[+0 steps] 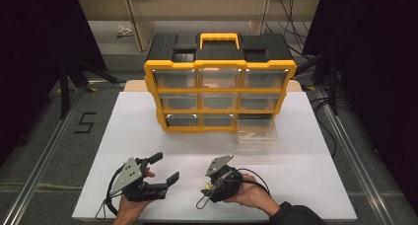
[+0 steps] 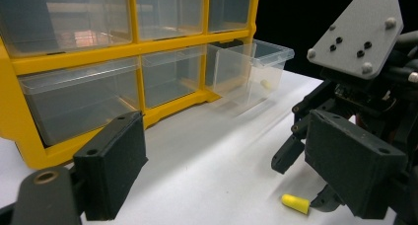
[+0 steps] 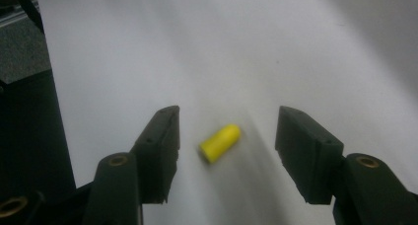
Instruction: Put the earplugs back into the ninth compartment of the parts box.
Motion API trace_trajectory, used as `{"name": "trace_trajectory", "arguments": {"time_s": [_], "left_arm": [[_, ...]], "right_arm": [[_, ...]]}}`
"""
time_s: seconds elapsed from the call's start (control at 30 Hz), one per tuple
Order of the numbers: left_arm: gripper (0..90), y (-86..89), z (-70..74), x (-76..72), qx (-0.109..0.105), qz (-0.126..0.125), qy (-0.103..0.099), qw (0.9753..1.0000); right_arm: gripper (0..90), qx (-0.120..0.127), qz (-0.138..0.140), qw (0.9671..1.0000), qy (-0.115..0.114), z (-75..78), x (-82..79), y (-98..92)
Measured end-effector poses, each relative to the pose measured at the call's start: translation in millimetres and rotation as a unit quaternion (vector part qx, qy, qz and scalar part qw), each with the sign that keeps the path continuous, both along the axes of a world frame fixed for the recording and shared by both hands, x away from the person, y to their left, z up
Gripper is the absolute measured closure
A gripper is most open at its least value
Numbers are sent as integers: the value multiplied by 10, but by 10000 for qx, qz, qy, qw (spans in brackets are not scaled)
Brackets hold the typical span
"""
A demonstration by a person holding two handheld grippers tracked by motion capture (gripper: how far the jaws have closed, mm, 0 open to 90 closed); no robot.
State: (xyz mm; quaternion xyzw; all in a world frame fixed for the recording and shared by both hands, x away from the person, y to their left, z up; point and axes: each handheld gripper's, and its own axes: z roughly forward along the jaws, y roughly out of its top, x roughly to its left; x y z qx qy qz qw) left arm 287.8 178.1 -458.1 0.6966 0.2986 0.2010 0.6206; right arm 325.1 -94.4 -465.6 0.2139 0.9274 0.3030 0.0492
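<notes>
Right gripper is open, straddling the yellow plug at frame centre; its long axis tilts toward upper right. Left gripper, open, sits farther off

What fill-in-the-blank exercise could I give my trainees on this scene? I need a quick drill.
1. The earplug lying between the right tongs is ____ in colour.
2. The right tongs are ____, not yet closed on the earplug.
3. The cabinet has a frame coloured ____.
4. The drawer that is pulled out sits in the ____ row of the cabinet.

Missing words: yellow; open; yellow; bottom
</notes>
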Motion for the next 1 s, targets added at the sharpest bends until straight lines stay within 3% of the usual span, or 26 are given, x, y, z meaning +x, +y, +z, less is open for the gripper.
{"name": "trace_trajectory", "arguments": {"time_s": [0.43,0.6,1.0], "left_arm": [[155,0,-1,2,10,4,11,10000],[156,-1,-1,2,23,8,10,10000],[158,1,-1,4,22,17,14,10000]], "right_arm": [[576,-139,117,9998,-4,-87,-19,36],[679,-245,204,9995,-56,-118,-34,50],[740,-225,274,9993,-140,-111,-39,37]]}}
